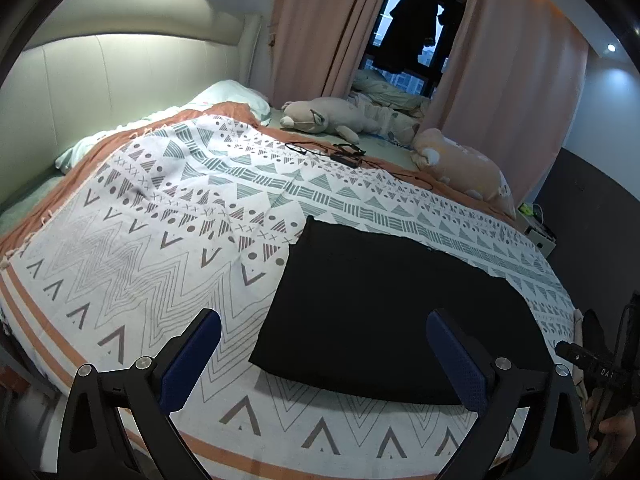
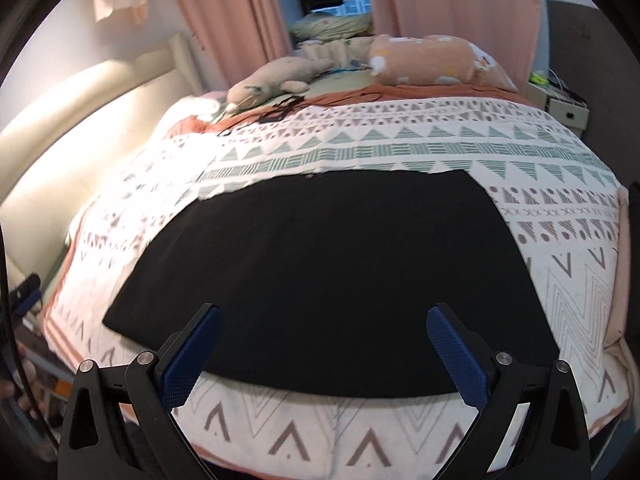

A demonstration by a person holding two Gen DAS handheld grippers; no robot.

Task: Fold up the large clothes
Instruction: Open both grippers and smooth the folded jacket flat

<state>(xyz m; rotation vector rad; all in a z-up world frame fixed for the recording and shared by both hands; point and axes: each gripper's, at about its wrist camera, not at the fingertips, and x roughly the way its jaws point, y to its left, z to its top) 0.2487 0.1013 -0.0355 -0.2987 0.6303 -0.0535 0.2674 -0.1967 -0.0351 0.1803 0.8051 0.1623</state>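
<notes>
A folded black garment (image 2: 328, 272) lies flat on the patterned bedspread (image 1: 160, 216). Both grippers, left (image 1: 323, 344) and right (image 2: 323, 344), hover with fingers released, holding nothing. Pinching the bedspread along with the cloth could drag the fold askew.

Home bedroom: wide bed (image 1: 120, 240) under patterned blanket, padded headboard (image 1: 80, 92), pillow (image 1: 232, 94), plush toys (image 1: 328, 118) along far edge, pink curtains (image 1: 316, 28) at window (image 1: 408, 40).

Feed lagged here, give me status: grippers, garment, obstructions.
Left gripper open, empty. Right gripper open, empty. Black garment flat, folded rectangle on patterned blanket. Nothing blocking.
</notes>
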